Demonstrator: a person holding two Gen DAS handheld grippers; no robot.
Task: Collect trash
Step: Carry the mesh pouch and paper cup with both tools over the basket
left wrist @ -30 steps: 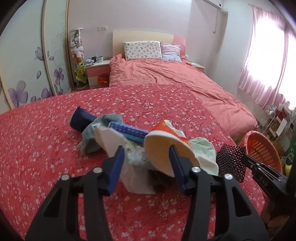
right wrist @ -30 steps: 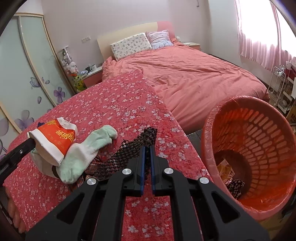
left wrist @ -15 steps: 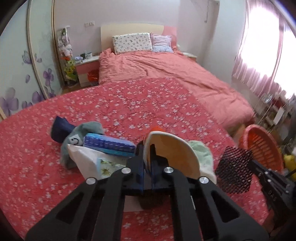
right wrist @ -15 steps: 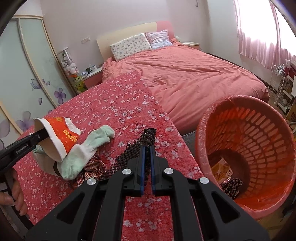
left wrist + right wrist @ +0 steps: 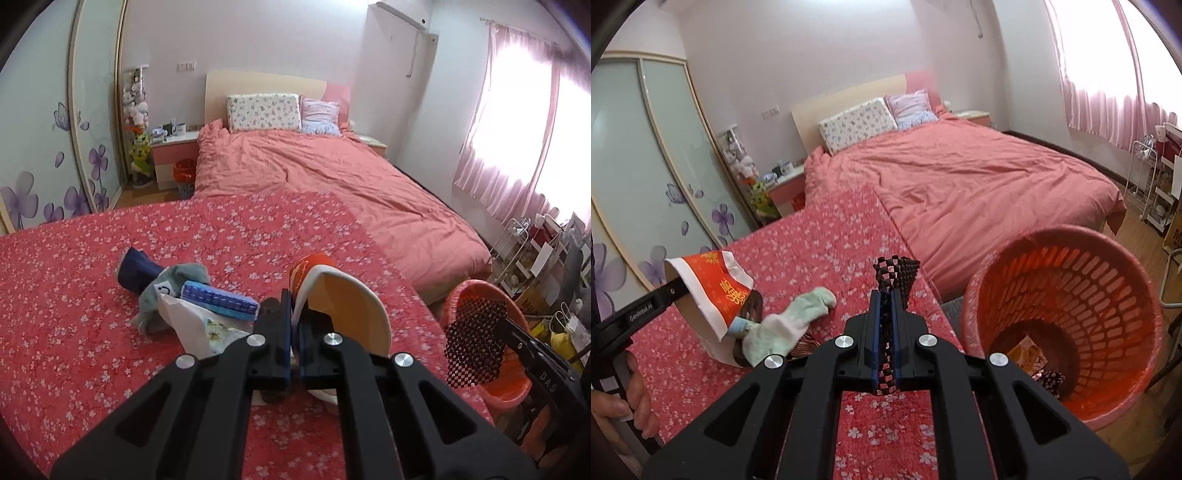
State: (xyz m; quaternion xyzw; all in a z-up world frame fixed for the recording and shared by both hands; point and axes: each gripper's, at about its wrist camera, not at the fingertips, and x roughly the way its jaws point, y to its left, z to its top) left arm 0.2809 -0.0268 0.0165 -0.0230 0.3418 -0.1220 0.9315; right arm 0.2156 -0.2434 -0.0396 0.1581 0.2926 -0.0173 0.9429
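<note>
Trash here is two light pieces, each held off the floral quilt [image 5: 110,332]: a paper cup [image 5: 347,306] clamped at its rim wall by the left claw [image 5: 294,332], and a black mesh scrap [image 5: 895,277] clamped between the pads of the right claw [image 5: 885,332], just beside the orange basket [image 5: 1108,280]. The cup is judged thin and easily crushed; it appears flattened where it is pinched, so the wall is the place to be taken, one pad inside and one outside, and little force should be needed. The mesh is judged soft and floppy, likely to droop and snag on the basket's slots, so an edge hold is suited. A sock [image 5: 790,325], a blue pack [image 5: 221,302] and a white bag [image 5: 192,321] are left on the quilt; the sock is judged not to be trash. Wrappers are seen at the basket's bottom.
</note>
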